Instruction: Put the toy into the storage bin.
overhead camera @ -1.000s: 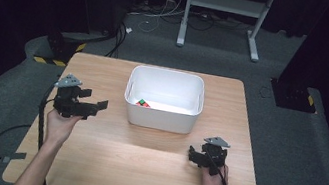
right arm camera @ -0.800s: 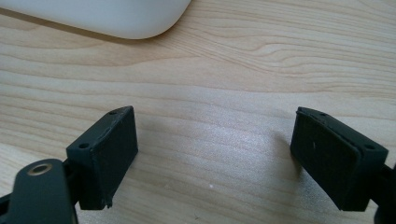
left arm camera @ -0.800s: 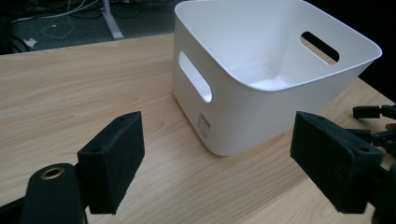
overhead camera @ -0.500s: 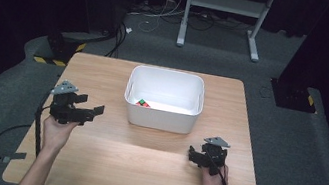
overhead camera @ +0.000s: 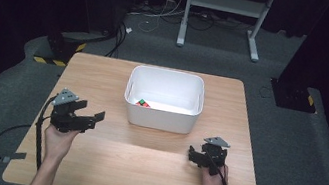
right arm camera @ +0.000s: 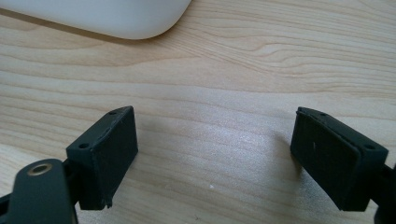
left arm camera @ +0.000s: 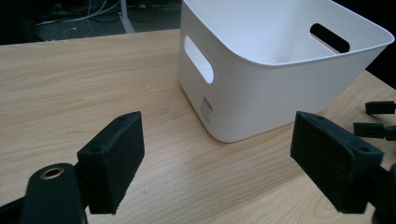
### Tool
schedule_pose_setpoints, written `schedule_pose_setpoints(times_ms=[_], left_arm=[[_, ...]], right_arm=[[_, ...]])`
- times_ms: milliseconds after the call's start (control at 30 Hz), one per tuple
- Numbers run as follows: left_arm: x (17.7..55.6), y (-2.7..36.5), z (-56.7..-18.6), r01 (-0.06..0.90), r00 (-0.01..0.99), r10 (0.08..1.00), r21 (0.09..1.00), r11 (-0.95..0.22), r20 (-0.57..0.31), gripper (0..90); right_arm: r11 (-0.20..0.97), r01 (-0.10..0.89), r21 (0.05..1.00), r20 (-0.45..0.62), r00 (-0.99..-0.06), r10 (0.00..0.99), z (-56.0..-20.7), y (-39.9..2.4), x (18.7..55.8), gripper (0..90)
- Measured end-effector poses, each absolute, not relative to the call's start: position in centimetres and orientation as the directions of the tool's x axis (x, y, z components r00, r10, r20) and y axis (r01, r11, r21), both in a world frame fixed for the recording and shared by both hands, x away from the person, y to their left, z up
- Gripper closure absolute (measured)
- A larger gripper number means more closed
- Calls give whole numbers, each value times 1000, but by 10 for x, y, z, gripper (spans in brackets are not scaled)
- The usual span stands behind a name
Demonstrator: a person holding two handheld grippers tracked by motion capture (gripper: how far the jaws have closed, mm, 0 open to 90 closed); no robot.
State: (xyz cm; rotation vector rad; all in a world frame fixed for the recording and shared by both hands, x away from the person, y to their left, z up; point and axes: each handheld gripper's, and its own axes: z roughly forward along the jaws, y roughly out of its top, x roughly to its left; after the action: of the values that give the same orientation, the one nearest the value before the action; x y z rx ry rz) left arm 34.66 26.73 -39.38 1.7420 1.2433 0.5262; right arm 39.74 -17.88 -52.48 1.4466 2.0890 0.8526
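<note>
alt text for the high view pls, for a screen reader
A white bin sits mid-table on a wooden table, holding a small red and green object. The left gripper and right gripper, both open, flank it, holding nothing.

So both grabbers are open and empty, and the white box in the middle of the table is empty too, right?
Not quite. The white box is not empty: the high view shows a small red and green thing lying inside it. The left gripper and right gripper are indeed open and empty.
</note>
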Motion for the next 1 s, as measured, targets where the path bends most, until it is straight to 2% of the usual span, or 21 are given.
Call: schedule_pose_setpoints(times_ms=[367, 733, 1000], left_arm=[[335, 273, -400, 506, 363, 922, 860, -72, -136, 176], [333, 276, -420, 534, 332, 935, 841, -81, -121, 174], [334, 273, -426, 530, 345, 930, 844, -83, -125, 168]], right_arm=[[256, 657, 709, -19, -345, 938, -525, -179, 397, 148], [256, 658, 709, -19, -345, 938, -525, -178, 396, 147], [256, 657, 709, -19, -345, 938, -525, -178, 396, 147]])
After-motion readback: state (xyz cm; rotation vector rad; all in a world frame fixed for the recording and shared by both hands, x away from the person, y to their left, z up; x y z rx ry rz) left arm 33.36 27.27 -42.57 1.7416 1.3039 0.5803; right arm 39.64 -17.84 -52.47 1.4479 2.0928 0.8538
